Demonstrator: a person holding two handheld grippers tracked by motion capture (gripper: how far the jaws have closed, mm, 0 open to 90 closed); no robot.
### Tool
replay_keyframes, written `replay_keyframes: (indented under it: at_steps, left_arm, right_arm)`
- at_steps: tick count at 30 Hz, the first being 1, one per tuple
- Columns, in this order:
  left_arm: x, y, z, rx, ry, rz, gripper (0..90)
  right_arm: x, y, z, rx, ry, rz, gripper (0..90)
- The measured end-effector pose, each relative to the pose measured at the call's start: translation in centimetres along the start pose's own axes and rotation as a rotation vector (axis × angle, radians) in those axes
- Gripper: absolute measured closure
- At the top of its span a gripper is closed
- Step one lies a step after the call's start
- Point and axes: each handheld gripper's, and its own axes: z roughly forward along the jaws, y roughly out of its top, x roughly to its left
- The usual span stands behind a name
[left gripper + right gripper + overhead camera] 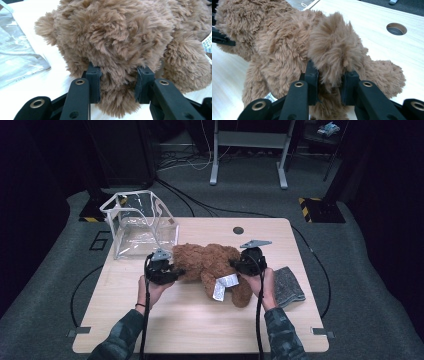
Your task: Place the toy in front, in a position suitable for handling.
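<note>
Bright tabletop, dark surroundings, soft focus

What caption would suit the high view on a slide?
Two tongs, left and right, grip a brown teddy bear on a wooden table beside a clear bag and a grey cloth.

1. The high view is looking forward and down from above the person's side, taking in the whole surface (200, 320) from a distance.
2. The left gripper view is riding its tool, facing the brown teddy bear (120, 37) at close range.
3. The right gripper view is facing that same bear (287, 50) closely from the opposite end.
</note>
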Motion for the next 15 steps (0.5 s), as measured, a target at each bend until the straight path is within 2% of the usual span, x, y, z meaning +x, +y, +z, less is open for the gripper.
replay_keyframes:
  at_steps: [5, 10, 15]
  left_arm:
    - [-0.8, -0.7, -0.4, -0.004, -0.016, -0.004, 63.7]
    - [-1.3, -1.9, -0.6, 0.015, -0.037, -0.016, 63.3]
    - [-1.7, -3.2, -0.7, 0.030, -0.055, -0.019, 62.8]
  right_arm:
    - [0.5, -0.8, -1.1, 0.009, -0.002, 0.009, 72.2]
    - [1.3, -1.7, -1.7, 0.027, -0.005, 0.018, 72.2]
    - [1.9, -2.8, -2.0, 0.040, 0.003, 0.006, 72.1]
